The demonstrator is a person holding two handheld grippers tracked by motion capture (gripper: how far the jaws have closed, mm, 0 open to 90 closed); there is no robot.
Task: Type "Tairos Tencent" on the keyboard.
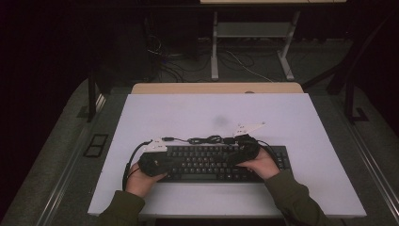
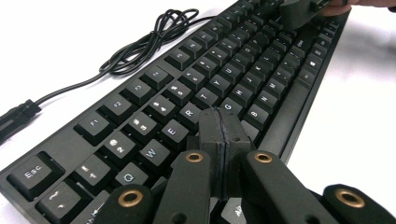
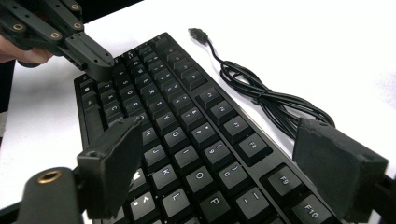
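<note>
A black keyboard [image 1: 207,163] lies on the white table [image 1: 282,122], with its coiled black cable [image 1: 207,139] just behind it. My left gripper [image 1: 164,162] is over the keyboard's left end. Its pads are pressed together with nothing between them, and its tip [image 2: 223,125] sits low over the letter keys [image 2: 187,84] near R and G. My right gripper [image 1: 235,154] hangs over the keyboard's right half. It stands wide open [image 3: 224,158], its pads [image 3: 112,163] straddling the keys around O and P. The left gripper [image 3: 99,69] also shows shut at the far end of the keyboard [image 3: 187,121].
The cable [image 3: 266,98] ends in a USB plug [image 3: 198,33] lying loose on the table. A wooden strip [image 1: 216,88] borders the table's far edge. Beyond it are desk legs and floor cables [image 1: 244,61]. Both forearms [image 1: 296,197] come in at the near edge.
</note>
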